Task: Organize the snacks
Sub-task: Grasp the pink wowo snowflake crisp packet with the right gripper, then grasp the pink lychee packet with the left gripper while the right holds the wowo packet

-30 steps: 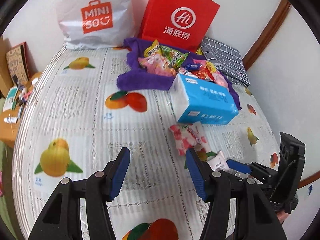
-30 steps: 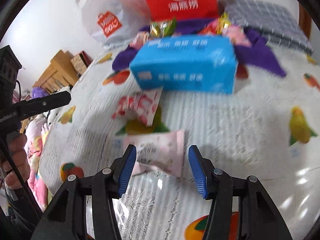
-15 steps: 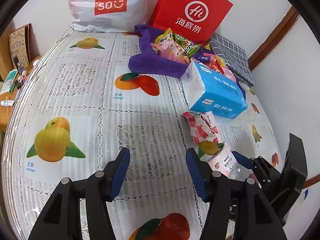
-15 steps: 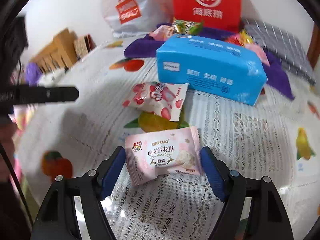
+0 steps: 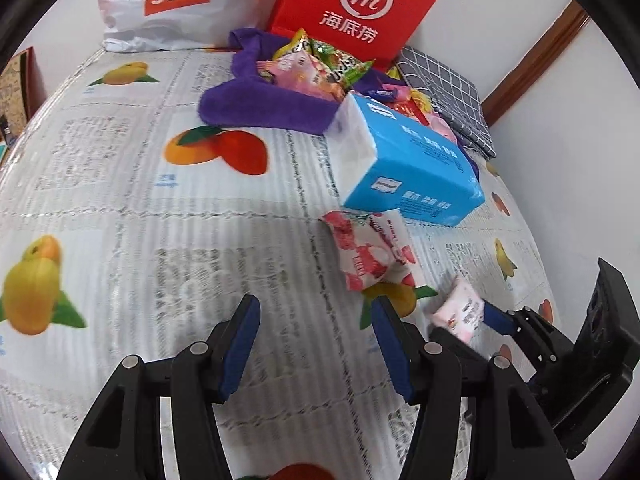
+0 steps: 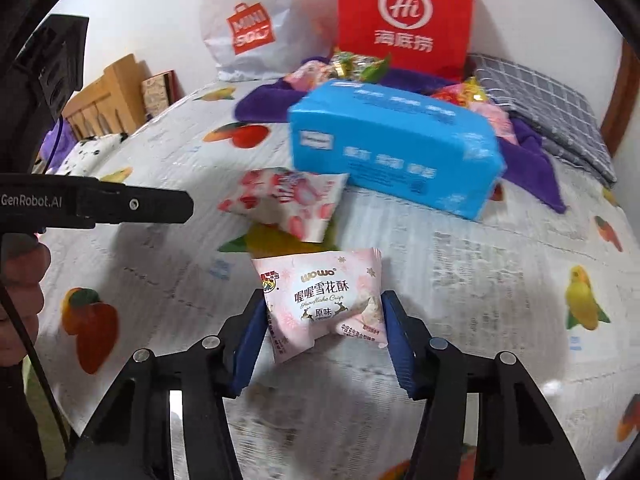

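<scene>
- Snacks are spread over a fruit-print bedcover (image 5: 120, 208), and the blue tissue pack (image 6: 396, 148) near its middle serves as the landmark for the rest.
- Behind the tissue pack stand a red paper bag (image 5: 356, 8) and a white shopping bag (image 5: 168, 0), both against the wall.
- Between those bags and the tissue pack lies a purple towel (image 5: 256, 108) with a heap of mixed snack packets (image 5: 316, 68) on it (the packets at the far side are too blurred to tell apart).
- Just in front of the tissue pack, touching its near edge, lies a strawberry-print packet (image 6: 288, 204), flat on the cover.
- Nearer than that, the pink snowflake-crisp packet (image 6: 324, 300) sits between the blue pads of the right gripper (image 6: 324, 332), which are clamped on its two sides; it looks raised off the cover.
- Left gripper (image 5: 312, 344) hangs to the left of the packet with its fingers spread and nothing between them.
</scene>
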### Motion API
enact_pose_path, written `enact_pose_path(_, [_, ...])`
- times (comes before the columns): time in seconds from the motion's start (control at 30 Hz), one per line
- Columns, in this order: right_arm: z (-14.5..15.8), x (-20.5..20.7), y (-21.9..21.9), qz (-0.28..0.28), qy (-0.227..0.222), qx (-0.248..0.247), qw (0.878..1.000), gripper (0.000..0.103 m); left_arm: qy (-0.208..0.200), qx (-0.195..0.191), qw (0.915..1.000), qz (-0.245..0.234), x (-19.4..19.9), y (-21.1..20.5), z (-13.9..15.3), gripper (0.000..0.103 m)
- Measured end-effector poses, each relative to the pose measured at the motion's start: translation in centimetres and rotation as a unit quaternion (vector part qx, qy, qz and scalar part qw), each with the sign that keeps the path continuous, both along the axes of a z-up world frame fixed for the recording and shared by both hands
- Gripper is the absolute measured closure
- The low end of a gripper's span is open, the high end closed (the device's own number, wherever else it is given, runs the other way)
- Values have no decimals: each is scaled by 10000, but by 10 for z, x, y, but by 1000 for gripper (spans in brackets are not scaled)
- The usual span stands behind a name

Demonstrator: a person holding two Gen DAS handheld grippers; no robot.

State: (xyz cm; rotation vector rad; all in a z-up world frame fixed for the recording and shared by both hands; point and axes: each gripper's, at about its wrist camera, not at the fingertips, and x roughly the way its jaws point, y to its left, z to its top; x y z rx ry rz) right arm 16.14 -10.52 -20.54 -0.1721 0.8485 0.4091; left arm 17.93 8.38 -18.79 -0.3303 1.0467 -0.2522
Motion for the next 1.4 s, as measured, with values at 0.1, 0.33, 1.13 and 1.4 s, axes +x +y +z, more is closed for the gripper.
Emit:
enact_pose_path(0.1, [3,2,-20,-197,-155,-5,9997,50,-5,-122,9999,-70,4,-5,-2,48])
enact_pose_path(0.33, [8,17,-68,-788,-366,-33,9962,50,37,-418,9990,-121,20,-16,-6,45])
enact_pose_path(1.13, [-2,28,-97,-1143,-214,565,9916,51,-542,1192,9914,14,39,-84,-6,55])
enact_pose_path(1.4, [0,27,-107,-1266,-260,835,9881,51,-814,1523,9850,-71,29,-93,-7,58])
